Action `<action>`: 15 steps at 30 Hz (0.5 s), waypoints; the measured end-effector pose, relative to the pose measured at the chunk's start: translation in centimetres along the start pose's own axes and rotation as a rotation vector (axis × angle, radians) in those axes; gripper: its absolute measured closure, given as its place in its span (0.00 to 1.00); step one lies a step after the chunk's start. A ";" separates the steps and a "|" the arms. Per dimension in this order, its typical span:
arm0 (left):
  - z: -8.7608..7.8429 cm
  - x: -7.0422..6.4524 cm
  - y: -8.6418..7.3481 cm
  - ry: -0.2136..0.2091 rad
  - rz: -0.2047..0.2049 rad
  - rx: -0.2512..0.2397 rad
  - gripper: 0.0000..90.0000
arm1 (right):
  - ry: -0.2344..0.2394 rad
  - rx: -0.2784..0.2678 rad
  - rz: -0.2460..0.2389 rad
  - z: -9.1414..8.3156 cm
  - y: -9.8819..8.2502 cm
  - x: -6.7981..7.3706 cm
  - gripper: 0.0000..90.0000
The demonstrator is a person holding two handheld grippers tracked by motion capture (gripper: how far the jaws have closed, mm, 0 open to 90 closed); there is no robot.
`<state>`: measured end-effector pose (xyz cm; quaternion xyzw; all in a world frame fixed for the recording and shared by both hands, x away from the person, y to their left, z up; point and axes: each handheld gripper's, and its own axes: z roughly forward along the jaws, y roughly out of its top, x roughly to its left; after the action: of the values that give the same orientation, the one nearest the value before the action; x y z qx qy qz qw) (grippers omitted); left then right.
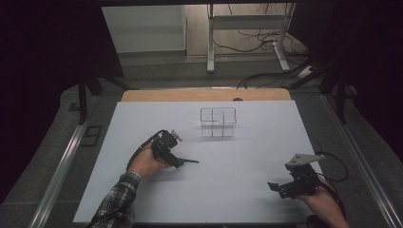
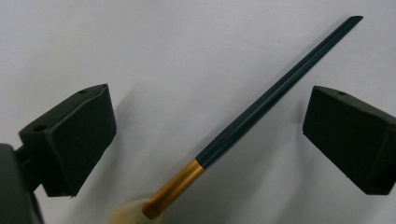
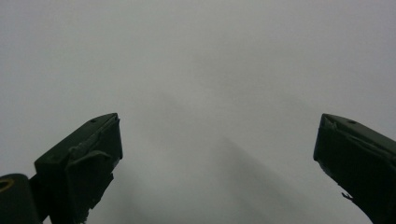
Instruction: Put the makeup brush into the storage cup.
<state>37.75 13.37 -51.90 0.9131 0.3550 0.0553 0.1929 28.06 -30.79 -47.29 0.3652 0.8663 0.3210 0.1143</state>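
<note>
A brush point(image 2: 271, 102) with a dark teal handle, a gold ferrule and pale bristles lies flat on the white table point(image 1: 237, 156). My left gripper point(image 2: 208, 140) stands open over it, with one jaw on each side of the handle and neither touching it. In the high view the left gripper point(image 1: 172, 159) is left of the table's middle, and the brush handle point(image 1: 191, 161) sticks out to its right. My right gripper point(image 1: 276, 187) rests near the front right corner, open, pointing left. Between the right gripper's point(image 3: 215, 154) jaws there is only bare table.
A clear plastic organizer point(image 1: 217, 122) with several compartments stands toward the back centre of the table. Behind it runs a wooden edge point(image 1: 204, 95). Beyond that are white metal stand legs point(image 1: 210, 42) and floor cables point(image 1: 266, 38). Metal rails flank both sides.
</note>
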 end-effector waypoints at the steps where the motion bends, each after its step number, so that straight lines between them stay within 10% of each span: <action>1: 0.0 0.0 0.0 -0.001 0.001 0.001 0.05 | 0.001 0.001 0.001 0.0 0.0 0.0 0.02; 15: -0.1 -0.1 0.1 -0.030 0.012 0.024 0.25 | 0.002 0.005 -0.003 0.1 0.0 0.0 0.02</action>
<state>37.69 13.28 -51.81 0.9181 0.3472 0.0384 0.1871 28.06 -30.76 -47.35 0.3641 0.8678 0.3187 0.1130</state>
